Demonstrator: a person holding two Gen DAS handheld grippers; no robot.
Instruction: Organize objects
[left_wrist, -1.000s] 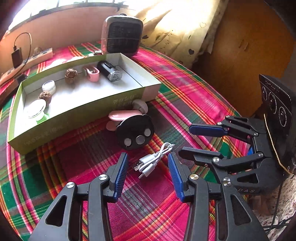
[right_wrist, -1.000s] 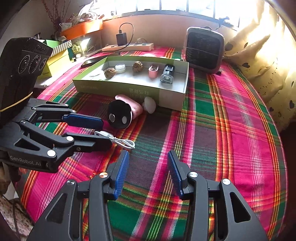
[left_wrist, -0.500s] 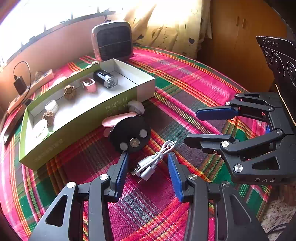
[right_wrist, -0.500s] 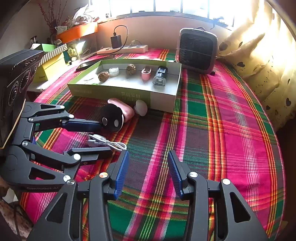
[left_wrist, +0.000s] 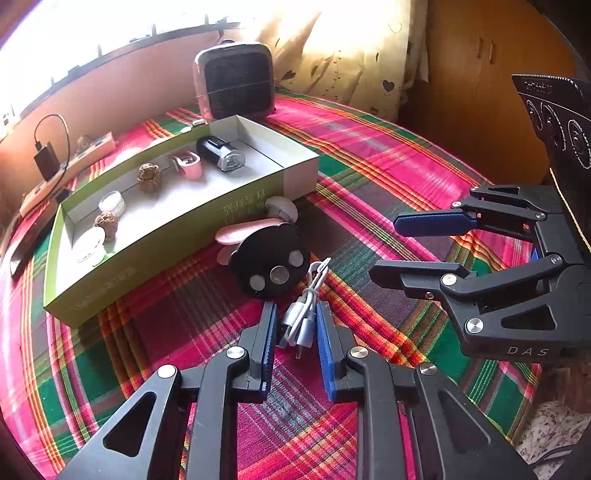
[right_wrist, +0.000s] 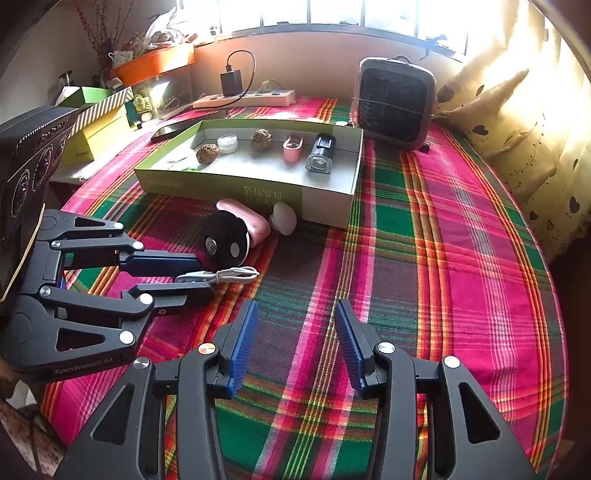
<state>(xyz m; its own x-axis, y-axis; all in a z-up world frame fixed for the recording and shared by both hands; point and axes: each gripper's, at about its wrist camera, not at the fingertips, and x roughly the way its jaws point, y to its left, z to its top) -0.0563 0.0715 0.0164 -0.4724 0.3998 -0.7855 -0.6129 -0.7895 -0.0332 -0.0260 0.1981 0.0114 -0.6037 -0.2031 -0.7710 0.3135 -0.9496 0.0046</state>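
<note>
Now, cable: a bundled white cable (left_wrist: 304, 317) lies on the plaid cloth, long axis running away toward the box (left_wrist: 236, 210).
Left gripper (left_wrist: 295, 325): jaws just closed in, pads pressed on the bundle's plug end.
Right gripper (right_wrist: 295, 343): held partly open, nothing between the jaws, farther from the cable.
Writing: "DAS" and "GenRobot.AI" are read on the grippers; the box print is not legible.
</note>
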